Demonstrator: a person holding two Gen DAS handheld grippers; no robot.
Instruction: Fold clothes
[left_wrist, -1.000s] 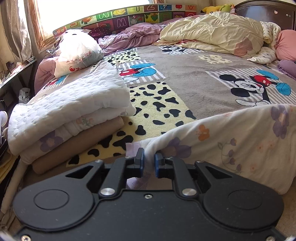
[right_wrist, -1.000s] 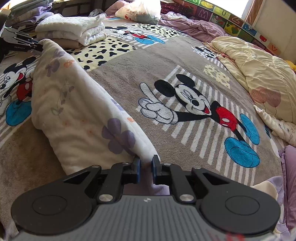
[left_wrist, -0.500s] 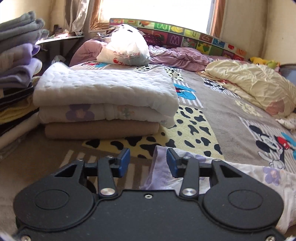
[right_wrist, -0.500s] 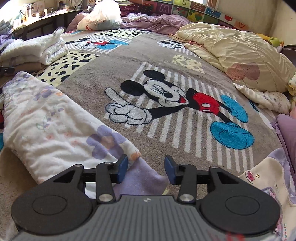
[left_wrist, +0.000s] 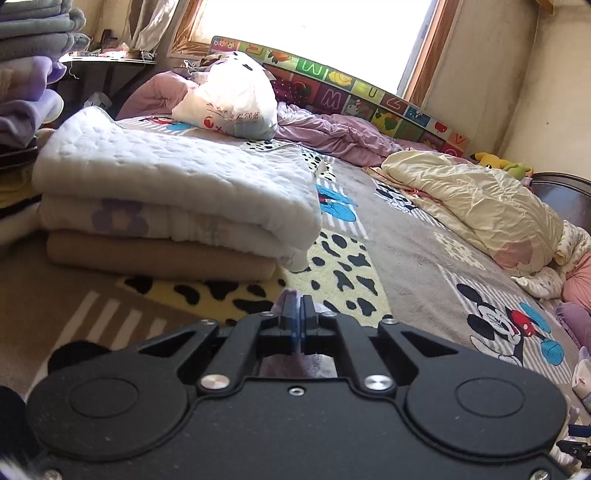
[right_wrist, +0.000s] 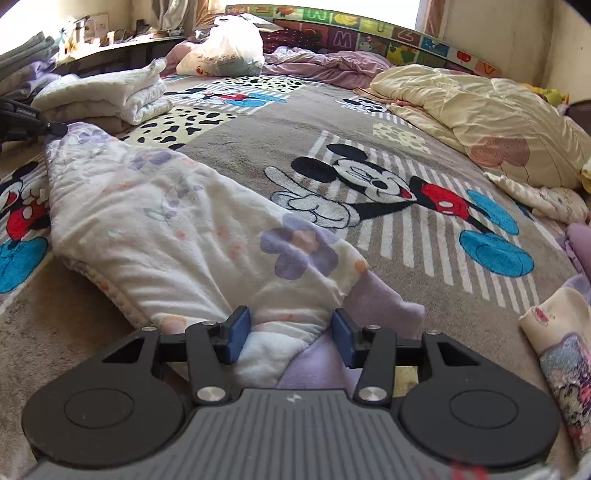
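Observation:
A white floral garment with a lilac lining lies folded lengthwise on the Mickey Mouse bedspread. My right gripper is open, its blue pads either side of the garment's near end. My left gripper is shut on the garment's lilac far corner; it also shows in the right wrist view at the far end. A stack of folded items lies just beyond the left gripper.
A white plastic bag, a crumpled purple sheet and a cream duvet lie farther back. Stacked blankets stand at the left. Another printed garment lies at the right of the right gripper.
Both grippers laid the garment down and opened half a second ago. Since then the left gripper has shut on the garment's lilac corner; the right stays open and has moved closer to its end.

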